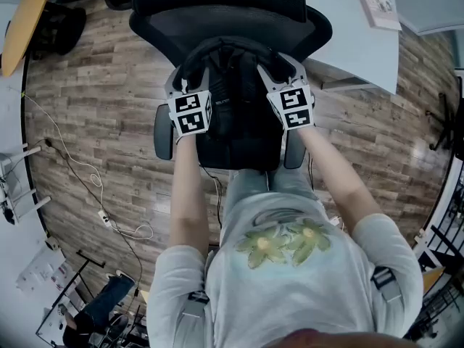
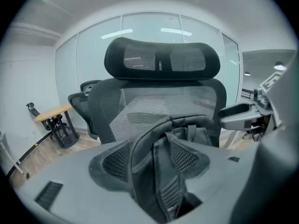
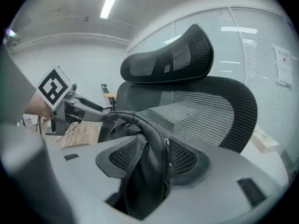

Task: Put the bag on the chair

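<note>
A black backpack [image 1: 232, 114] sits upright on the seat of a black mesh office chair [image 1: 225, 20], leaning on its backrest [image 2: 159, 106]. My left gripper [image 1: 190, 78] is at the bag's left shoulder strap [image 2: 161, 171]. The strap lies between the gripper's two mesh pads [image 2: 117, 160], and the jaws stand wide. My right gripper [image 1: 279, 67] is at the right shoulder strap [image 3: 145, 171], which hangs down between that gripper's pads [image 3: 187, 157]; these jaws also stand wide. Each gripper shows in the other's view, the right gripper [image 2: 243, 113] and the left gripper [image 3: 70, 108].
A white desk [image 1: 362, 42] stands behind the chair at the right. A round wooden table [image 1: 25, 20] is at the far left, and a cable [image 1: 87, 172] runs across the wood floor. A second black chair [image 2: 81, 101] stands by the glass wall.
</note>
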